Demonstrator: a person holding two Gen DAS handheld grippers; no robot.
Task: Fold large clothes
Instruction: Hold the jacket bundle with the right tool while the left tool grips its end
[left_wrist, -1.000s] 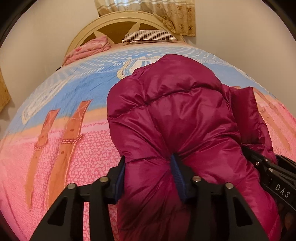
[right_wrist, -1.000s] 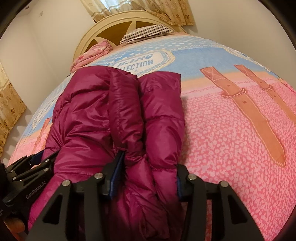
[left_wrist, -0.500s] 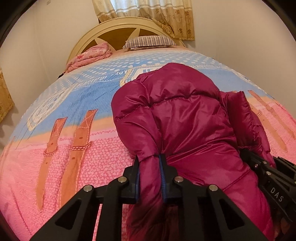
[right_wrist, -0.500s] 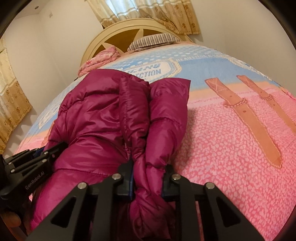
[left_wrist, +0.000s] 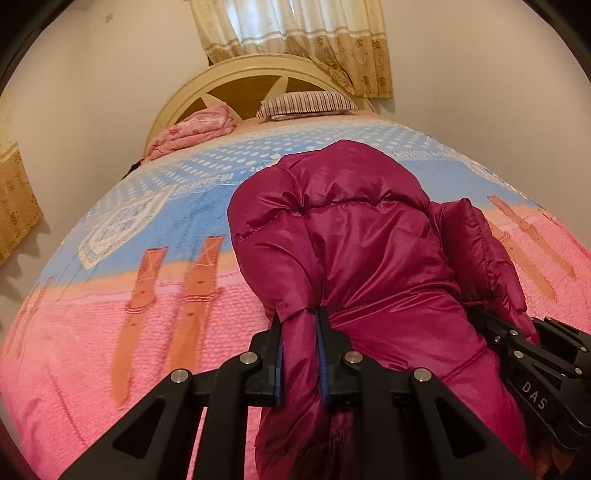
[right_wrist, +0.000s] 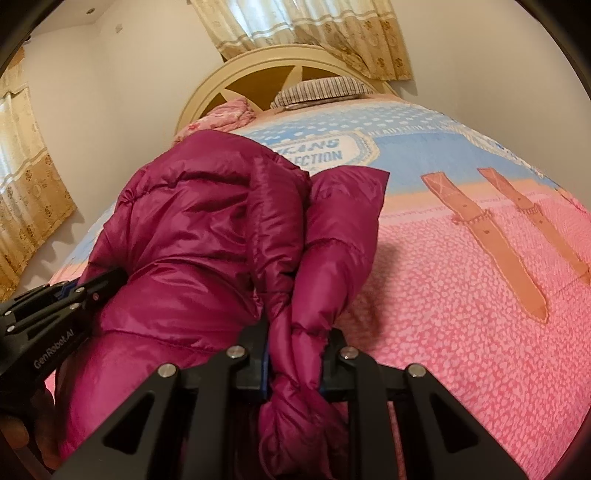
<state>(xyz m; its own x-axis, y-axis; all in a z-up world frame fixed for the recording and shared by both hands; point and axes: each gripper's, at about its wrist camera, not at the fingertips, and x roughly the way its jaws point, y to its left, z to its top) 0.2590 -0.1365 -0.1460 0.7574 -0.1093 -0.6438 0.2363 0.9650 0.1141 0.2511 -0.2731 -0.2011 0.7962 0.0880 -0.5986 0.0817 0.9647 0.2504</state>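
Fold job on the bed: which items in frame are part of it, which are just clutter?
In play:
- magenta puffer jacket
- left tongs, clamped on the jacket's near edge
- right tongs, clamped on a bunched fold of the jacket
- bedspread, the work surface

Lying about:
- striped pillow
- folded pink quilt
- headboard
- curtains
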